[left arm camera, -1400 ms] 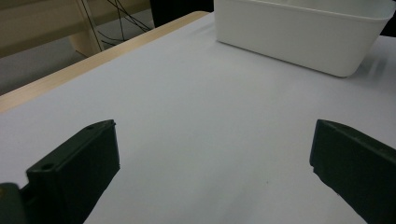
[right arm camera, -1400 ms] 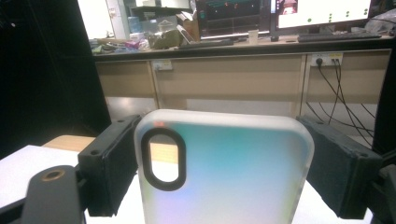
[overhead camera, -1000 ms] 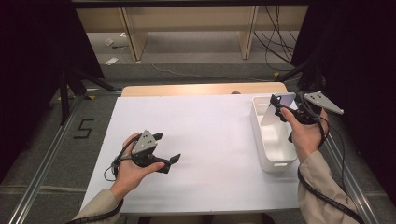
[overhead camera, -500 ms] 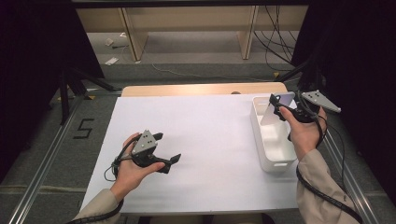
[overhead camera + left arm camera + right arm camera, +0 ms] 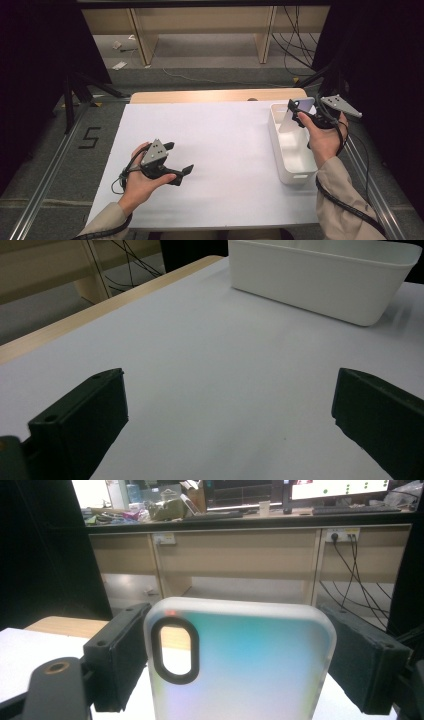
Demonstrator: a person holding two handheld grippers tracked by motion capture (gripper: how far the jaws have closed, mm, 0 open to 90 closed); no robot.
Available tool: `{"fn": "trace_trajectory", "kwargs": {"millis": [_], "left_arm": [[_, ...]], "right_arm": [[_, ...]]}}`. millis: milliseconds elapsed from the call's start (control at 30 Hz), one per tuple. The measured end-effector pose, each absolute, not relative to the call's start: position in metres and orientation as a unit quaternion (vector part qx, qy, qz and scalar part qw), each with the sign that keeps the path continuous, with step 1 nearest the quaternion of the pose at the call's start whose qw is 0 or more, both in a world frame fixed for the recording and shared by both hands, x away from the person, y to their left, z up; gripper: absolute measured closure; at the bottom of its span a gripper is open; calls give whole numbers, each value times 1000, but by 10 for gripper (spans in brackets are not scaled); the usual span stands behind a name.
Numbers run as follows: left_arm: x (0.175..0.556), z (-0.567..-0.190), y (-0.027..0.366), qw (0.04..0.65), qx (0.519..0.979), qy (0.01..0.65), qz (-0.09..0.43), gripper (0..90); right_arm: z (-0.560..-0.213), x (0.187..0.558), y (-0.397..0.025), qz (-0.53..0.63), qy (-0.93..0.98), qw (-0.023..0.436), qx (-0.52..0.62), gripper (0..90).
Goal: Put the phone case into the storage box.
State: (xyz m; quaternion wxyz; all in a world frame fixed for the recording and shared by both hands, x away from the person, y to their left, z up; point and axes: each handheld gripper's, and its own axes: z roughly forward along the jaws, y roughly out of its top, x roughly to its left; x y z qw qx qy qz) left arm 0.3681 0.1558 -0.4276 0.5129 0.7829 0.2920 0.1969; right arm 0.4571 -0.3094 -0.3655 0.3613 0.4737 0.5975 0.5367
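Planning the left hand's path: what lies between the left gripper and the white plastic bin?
Nothing: in the high view, bare white table cover runs from the left gripper to the white plastic bin; the left gripper view agrees.

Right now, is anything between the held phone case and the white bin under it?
Nothing visible. The right gripper holds the phone case over the white bin, whose visible floor looks bare.

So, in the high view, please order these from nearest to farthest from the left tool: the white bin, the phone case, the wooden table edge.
1. Wooden table edge, far side, ahead of the left tool.
2. White bin, at the right.
3. Phone case, held in the right tool above the bin's far end.
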Motion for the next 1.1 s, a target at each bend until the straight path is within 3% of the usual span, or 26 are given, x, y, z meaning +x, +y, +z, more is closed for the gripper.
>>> {"fn": "trace_trajectory", "kwargs": {"millis": [1100], "left_arm": [[368,-428,156,513,783,294,195,11]], "right_arm": [[-368,475,-308,523,603,360,484,183]]}}
